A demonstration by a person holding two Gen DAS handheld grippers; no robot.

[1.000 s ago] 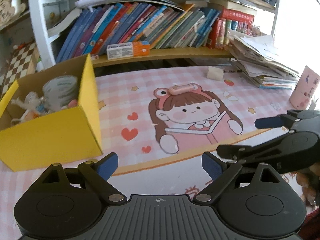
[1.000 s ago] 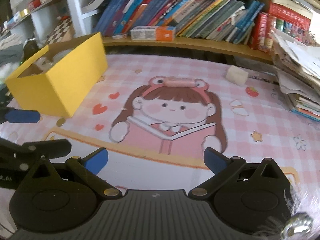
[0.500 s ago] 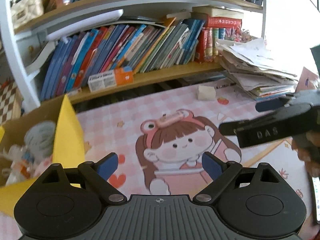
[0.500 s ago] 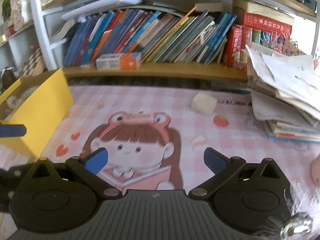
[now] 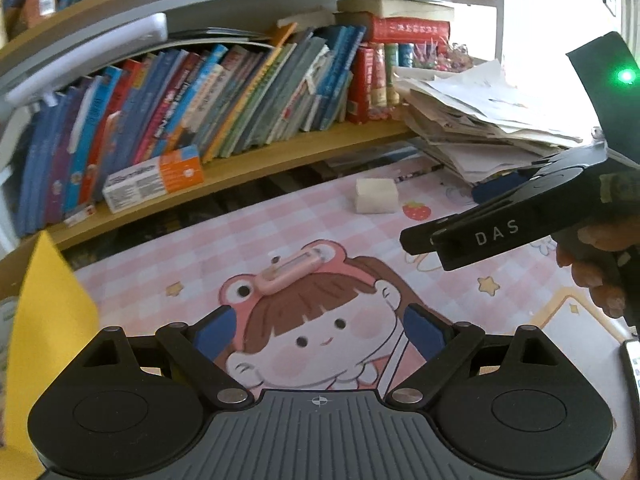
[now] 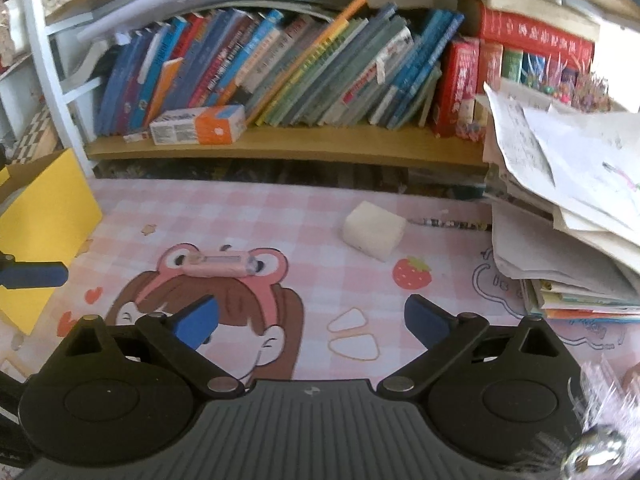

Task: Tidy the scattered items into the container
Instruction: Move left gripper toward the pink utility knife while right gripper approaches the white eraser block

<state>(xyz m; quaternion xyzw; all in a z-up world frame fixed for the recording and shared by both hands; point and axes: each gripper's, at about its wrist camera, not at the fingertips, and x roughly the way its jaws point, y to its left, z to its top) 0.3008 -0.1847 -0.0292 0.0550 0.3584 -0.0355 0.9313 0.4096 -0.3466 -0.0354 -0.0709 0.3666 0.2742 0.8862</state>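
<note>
One slim pink tube [image 6: 219, 264], flat.

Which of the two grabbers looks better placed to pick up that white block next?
Probably the right gripper. Its open jaws face the white block with only bare mat between. The left gripper, also open, sits nearer the yellow box and lines up with the pink stick instead.

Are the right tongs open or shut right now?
Open. The right tongs show blue fingertips spread wide apart, with only the pink mat between them.

Matt yellow cardboard box [image 6: 44, 216], wooden shelf [image 6: 320, 146] (smooth), paper stack [image 6: 568, 184].
</note>
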